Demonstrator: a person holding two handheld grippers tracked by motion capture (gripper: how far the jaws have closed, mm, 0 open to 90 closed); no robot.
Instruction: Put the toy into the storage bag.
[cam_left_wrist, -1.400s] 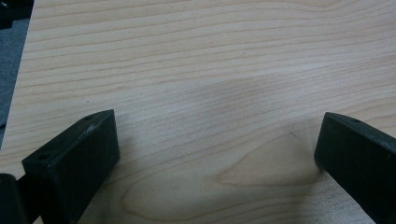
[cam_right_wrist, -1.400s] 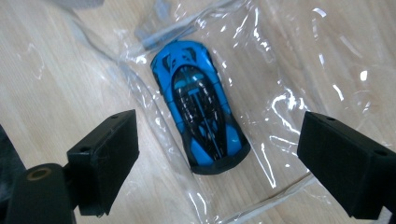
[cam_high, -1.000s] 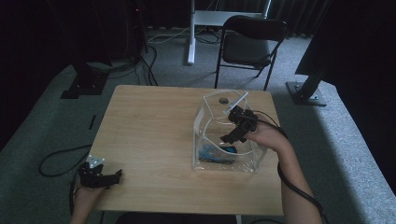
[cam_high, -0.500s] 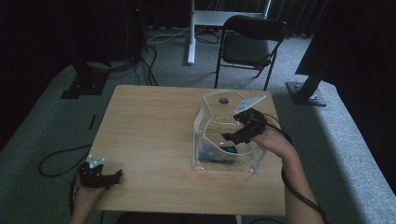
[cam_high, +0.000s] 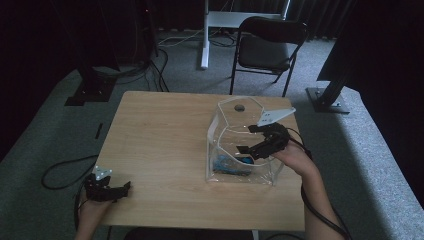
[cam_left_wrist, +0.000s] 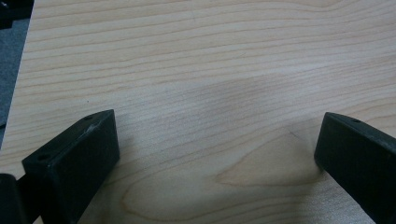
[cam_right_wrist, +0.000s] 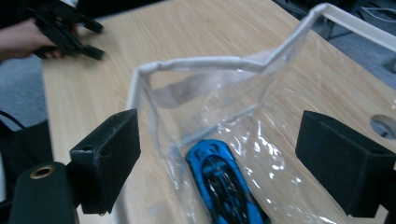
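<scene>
A clear plastic bag (cam_high: 220, 125) with a white rim stands open on the right half of the wooden table (cam_high: 160, 135). A blue toy car (cam_high: 231, 165) lies on its bottom. My right gripper (cam_high: 246, 139) hovers open over the bag's mouth. In the right gripper view the car (cam_right_wrist: 229, 191) lies between and below the wide-apart jaws of my right gripper (cam_right_wrist: 226, 161), inside the bag's rim (cam_right_wrist: 205, 63). My left gripper (cam_high: 125, 186) rests open at the table's near left corner. In its own view my left gripper (cam_left_wrist: 217, 154) has bare wood between its jaws.
A round grey grommet (cam_high: 239, 106) sits in the table behind the bag. A black folding chair (cam_high: 270, 45) and a white stand (cam_high: 205, 35) are beyond the far edge. Cables (cam_high: 65, 167) lie on the floor at left. The left hand and its gripper (cam_right_wrist: 65, 30) show far off.
My right gripper has drawn slightly back toward the bag's right side, and its grey plate now stands out above it. The left gripper has not moved.
</scene>
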